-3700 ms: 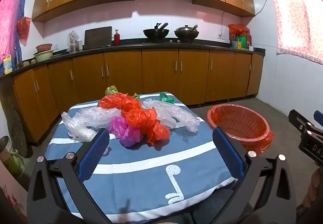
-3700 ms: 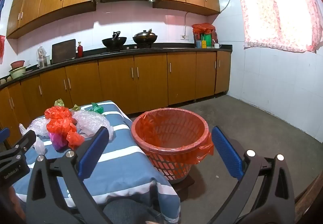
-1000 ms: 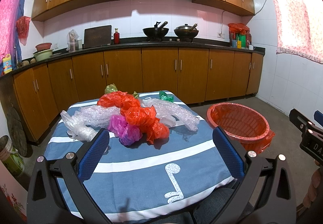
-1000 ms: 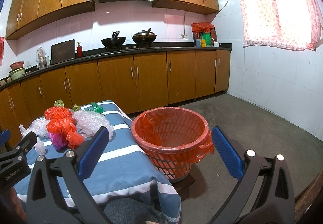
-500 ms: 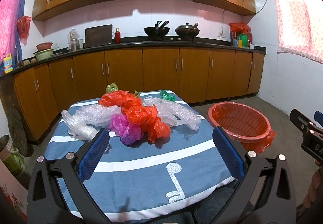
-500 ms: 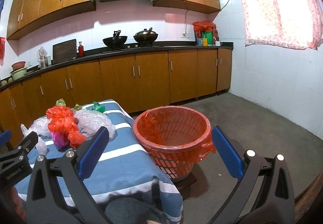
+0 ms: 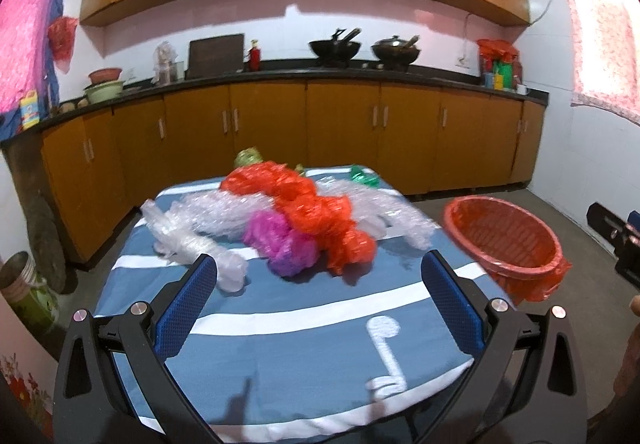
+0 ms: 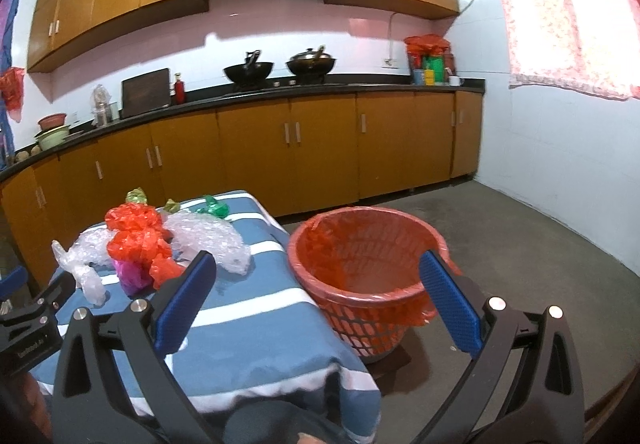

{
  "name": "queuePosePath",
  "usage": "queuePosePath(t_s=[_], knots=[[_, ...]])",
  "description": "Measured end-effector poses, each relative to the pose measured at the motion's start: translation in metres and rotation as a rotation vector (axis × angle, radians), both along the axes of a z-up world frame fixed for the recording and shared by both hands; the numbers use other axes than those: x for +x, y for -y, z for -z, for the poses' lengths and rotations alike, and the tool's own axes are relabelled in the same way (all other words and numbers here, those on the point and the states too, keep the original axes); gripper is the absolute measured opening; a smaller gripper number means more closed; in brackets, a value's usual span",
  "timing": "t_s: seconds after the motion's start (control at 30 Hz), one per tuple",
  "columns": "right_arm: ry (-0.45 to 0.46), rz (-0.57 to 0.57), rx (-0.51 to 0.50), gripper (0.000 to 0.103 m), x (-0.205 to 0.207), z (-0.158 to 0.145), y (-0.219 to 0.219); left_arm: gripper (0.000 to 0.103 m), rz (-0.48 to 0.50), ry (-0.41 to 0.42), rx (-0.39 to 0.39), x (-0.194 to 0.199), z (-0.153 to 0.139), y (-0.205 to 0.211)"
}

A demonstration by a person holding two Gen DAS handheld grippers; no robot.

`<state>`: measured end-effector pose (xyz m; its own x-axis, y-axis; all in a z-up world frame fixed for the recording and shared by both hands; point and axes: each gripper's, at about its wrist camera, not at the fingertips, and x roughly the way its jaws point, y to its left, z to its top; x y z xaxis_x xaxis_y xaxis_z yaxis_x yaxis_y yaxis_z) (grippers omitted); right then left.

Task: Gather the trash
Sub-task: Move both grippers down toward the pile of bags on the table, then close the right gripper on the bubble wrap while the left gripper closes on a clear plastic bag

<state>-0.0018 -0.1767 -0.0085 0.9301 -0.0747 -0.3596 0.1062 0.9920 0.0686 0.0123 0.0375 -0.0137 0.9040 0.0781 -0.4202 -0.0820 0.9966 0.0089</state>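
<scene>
A heap of plastic trash lies on the blue striped table [image 7: 304, 320]: orange-red bags [image 7: 316, 207], a pink bag [image 7: 280, 240], clear bubble wrap [image 7: 192, 232] and small green wrappers [image 7: 364, 176]. My left gripper [image 7: 320, 304] hovers open over the table's near half, short of the heap, with nothing between its fingers. To the right of the table stands an orange basket [image 8: 368, 272] lined with a red bag, empty inside. My right gripper [image 8: 316, 304] is open, above the table's right edge and the basket's near rim. The heap [image 8: 140, 244] shows at its left.
Wooden cabinets [image 7: 304, 135] under a black counter run along the back wall, with woks [image 7: 336, 47] on the stove. A tin can [image 7: 24, 284] stands on the floor at the left. The right gripper's side [image 7: 616, 240] shows at the right edge. Bare concrete floor [image 8: 520, 244] lies beyond the basket.
Both grippers have moved forward and a little lower toward the table and basket; the heap and basket look larger. Nothing on the table has shifted.
</scene>
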Motion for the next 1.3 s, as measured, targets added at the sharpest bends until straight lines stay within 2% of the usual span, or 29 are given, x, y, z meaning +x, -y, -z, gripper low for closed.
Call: queuePosePath(t_s=[0.13, 0.27, 0.43, 0.67, 1.03, 1.1, 1.17, 1.2, 1.27, 1.3], knots=[[-0.026, -0.07, -0.001, 0.098, 0.027, 0.003, -0.016, 0.098, -0.079, -0.028, 0.004, 0.009, 0.007, -0.031], [-0.05, -0.138, -0.021, 0.088, 0.056, 0.009, -0.037, 0.093, -0.163, -0.039, 0.015, 0.018, 0.013, -0.063], [-0.084, -0.223, -0.015, 0.077, 0.097, 0.017, -0.063, 0.091, -0.242, -0.04, 0.041, 0.03, 0.013, -0.096], [-0.144, -0.311, 0.0, 0.077, 0.16, 0.036, -0.096, 0.09, -0.265, -0.043, 0.06, 0.055, 0.021, -0.127], [-0.255, -0.316, -0.117, 0.076, 0.225, 0.076, -0.126, 0.09, -0.286, -0.102, 0.07, 0.087, 0.039, -0.159], [-0.267, -0.311, -0.121, 0.073, 0.23, 0.081, -0.126, 0.09, -0.278, -0.112, 0.071, 0.091, 0.042, -0.162], [-0.285, -0.308, -0.127, 0.057, 0.236, 0.085, -0.126, 0.09, -0.271, -0.123, 0.064, 0.096, 0.046, -0.165], [-0.293, -0.312, -0.125, 0.052, 0.239, 0.087, -0.126, 0.09, -0.27, -0.128, 0.062, 0.098, 0.048, -0.166], [-0.308, -0.326, -0.108, 0.033, 0.243, 0.09, -0.125, 0.09, -0.274, -0.14, 0.054, 0.101, 0.051, -0.169], [-0.311, -0.332, -0.101, 0.029, 0.244, 0.091, -0.125, 0.09, -0.277, -0.145, 0.048, 0.102, 0.052, -0.171]])
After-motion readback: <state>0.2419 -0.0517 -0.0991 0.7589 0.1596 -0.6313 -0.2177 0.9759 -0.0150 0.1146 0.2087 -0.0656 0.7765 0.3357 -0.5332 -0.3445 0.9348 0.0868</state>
